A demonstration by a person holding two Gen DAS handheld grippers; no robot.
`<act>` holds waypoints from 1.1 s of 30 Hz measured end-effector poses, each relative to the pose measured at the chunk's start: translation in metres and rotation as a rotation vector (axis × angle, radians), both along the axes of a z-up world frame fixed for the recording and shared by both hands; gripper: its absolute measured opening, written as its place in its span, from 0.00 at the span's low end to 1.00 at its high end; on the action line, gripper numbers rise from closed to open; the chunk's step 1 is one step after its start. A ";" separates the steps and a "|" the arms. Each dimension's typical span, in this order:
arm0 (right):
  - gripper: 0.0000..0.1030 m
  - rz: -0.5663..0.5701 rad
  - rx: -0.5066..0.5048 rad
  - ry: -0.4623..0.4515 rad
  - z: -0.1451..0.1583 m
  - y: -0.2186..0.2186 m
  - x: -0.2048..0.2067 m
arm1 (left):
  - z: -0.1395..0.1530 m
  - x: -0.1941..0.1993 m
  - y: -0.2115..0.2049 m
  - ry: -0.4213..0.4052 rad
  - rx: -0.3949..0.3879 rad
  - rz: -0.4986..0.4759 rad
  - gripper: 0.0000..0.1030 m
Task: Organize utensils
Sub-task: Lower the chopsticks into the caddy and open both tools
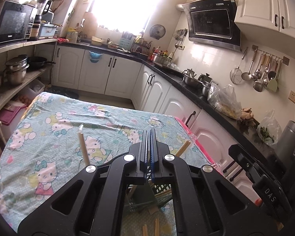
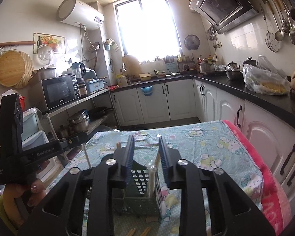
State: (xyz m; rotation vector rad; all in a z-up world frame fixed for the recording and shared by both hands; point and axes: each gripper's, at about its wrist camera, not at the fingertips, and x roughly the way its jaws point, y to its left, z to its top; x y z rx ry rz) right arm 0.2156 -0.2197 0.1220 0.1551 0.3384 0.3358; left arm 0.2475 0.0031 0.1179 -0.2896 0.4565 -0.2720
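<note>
Utensil sort: green holder sits directly below/ahead of both hand-held grippers.

Right hand-held gripper is open, empty, jaws straddling the green slotted holder on the tabletop; it looks the nearer unit. Left hand-held gripper has jaws pressed together; whether anything is pinched, cannot tell. Loose chopsticks lie nearside of the holder, long axis approx. away from the camera. 1 pale stick stands near-upright, left of the left unit.

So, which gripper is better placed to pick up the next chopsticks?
Probably the right gripper: its jaws are open and empty above the green holder. The left gripper has its jaws closed, apparently on a chopstick, so it is busy.
</note>
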 end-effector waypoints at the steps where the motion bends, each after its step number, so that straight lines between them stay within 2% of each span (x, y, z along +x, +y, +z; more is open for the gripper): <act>1: 0.28 0.000 0.002 0.003 -0.001 -0.001 -0.001 | -0.001 -0.001 0.001 0.002 -0.002 0.002 0.00; 8: 0.33 0.000 -0.022 0.026 -0.007 -0.004 -0.009 | -0.008 -0.011 0.008 0.020 -0.024 0.011 0.09; 10: 0.34 -0.002 -0.027 0.033 -0.010 -0.004 -0.011 | -0.009 -0.014 0.010 0.019 -0.032 0.012 0.15; 12: 0.35 -0.004 -0.029 0.038 -0.012 -0.005 -0.012 | -0.010 -0.017 0.011 0.018 -0.034 0.016 0.26; 16: 0.39 -0.006 -0.034 0.044 -0.014 -0.008 -0.016 | -0.013 -0.025 0.014 0.023 -0.035 0.020 0.36; 19: 0.41 -0.005 -0.036 0.044 -0.015 -0.009 -0.018 | -0.015 -0.030 0.015 0.024 -0.040 0.021 0.52; 21: 0.43 -0.004 -0.040 0.046 -0.016 -0.010 -0.021 | -0.016 -0.032 0.017 0.023 -0.039 0.021 0.68; 23: 0.47 -0.002 -0.042 0.047 -0.017 -0.010 -0.023 | -0.018 -0.036 0.018 0.024 -0.040 0.019 0.73; 26: 0.49 0.000 -0.047 0.049 -0.018 -0.010 -0.026 | -0.021 -0.040 0.020 0.026 -0.048 0.020 0.86; 33: 0.52 0.000 -0.054 0.054 -0.021 -0.014 -0.033 | -0.029 -0.052 0.026 0.043 -0.062 0.036 0.89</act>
